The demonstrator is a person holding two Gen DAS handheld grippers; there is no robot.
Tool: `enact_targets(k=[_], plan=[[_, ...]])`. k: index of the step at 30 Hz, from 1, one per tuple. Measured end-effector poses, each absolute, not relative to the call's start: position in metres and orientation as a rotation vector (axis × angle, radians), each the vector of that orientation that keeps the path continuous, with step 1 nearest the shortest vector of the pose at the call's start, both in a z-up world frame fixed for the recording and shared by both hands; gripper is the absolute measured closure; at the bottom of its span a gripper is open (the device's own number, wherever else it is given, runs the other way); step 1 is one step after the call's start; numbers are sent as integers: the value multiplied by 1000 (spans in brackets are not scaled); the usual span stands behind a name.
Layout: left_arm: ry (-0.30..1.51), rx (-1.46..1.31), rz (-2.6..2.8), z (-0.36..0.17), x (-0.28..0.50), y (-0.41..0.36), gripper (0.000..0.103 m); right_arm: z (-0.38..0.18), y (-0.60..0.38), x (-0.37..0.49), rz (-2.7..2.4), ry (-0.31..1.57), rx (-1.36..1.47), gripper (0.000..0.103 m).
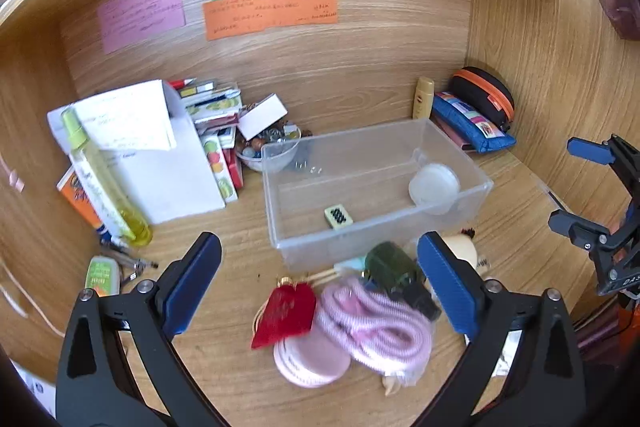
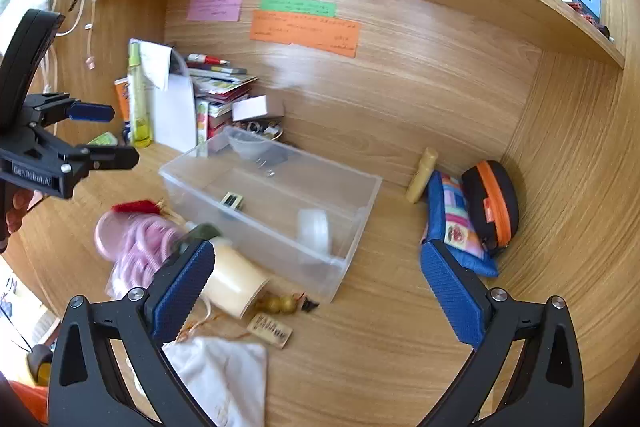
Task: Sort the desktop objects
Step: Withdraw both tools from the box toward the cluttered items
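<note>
A clear plastic bin (image 1: 476, 187) (image 2: 360, 211) sits mid-desk and holds a green mahjong tile (image 1: 338, 215) (image 2: 232, 202) and a white lid (image 1: 434, 185) (image 2: 314, 231). In front of it lie a pink coiled cord (image 1: 372, 327) (image 2: 140, 247), a red tag (image 1: 286, 313), a pink round tin (image 1: 308, 359), a dark green bottle (image 1: 394, 267) and a cream cup (image 2: 234, 281). My left gripper (image 1: 320, 287) is open and empty above the cord pile. My right gripper (image 2: 316, 291) is open and empty, near the bin's front corner.
A white box with papers (image 1: 168, 163), a yellow spray bottle (image 1: 104, 179) and stacked books (image 1: 216, 131) stand back left. A bowl of marbles (image 1: 268, 147) sits behind the bin. Pencil cases (image 2: 460, 223) (image 2: 494, 205) lie back right. A white cloth pouch (image 2: 224, 379) and a wooden tag (image 2: 270, 331) lie near me.
</note>
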State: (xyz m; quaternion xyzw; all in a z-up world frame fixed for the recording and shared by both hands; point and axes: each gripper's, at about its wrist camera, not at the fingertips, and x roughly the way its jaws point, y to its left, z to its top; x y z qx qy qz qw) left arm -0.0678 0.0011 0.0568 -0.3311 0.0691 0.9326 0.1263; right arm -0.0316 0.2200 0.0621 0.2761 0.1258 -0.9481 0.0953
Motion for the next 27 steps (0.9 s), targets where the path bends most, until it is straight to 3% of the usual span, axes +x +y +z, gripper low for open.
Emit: enact_targets(k=[15, 27], plan=[[189, -1133, 2741, -1, -31, -26, 3, 19, 229, 1, -2728, 304, 951, 0], [50, -1280, 2663, -46, -24, -34, 3, -37, 198, 7, -2544, 247, 1114, 0]])
